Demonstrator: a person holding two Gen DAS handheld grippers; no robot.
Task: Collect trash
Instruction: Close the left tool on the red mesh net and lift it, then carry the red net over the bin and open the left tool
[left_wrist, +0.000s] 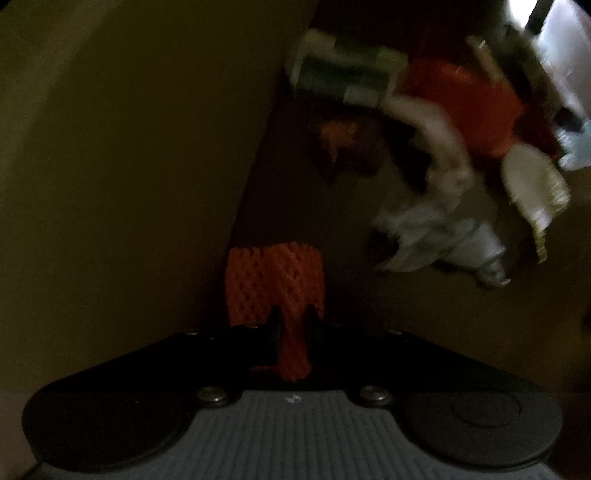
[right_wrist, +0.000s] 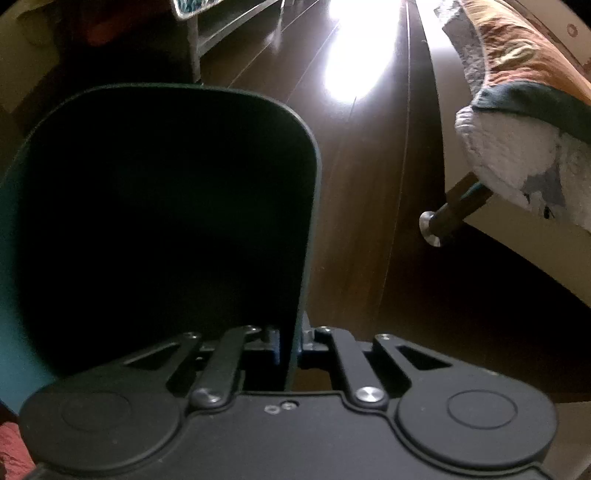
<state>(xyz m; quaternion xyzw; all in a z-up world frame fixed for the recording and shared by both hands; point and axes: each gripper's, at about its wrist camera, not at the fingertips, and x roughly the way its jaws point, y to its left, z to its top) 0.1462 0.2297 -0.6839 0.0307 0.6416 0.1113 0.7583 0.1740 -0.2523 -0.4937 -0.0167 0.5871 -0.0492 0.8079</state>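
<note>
Left wrist view, dim and blurred: the left tongs (left_wrist: 293, 325) are pinched tight on an orange foam net (left_wrist: 275, 286), which sticks out ahead of the tips at lower centre. More litter (left_wrist: 436, 155) lies heaped at upper right. Over in the right wrist view, the right tongs (right_wrist: 291, 339) are clamped on the thin rim of a dark teal bin (right_wrist: 166, 206) filling the left of the frame above a brown floor (right_wrist: 369, 184). I'd judge the net must travel across to that bin's mouth, though neither view shows both together.
</note>
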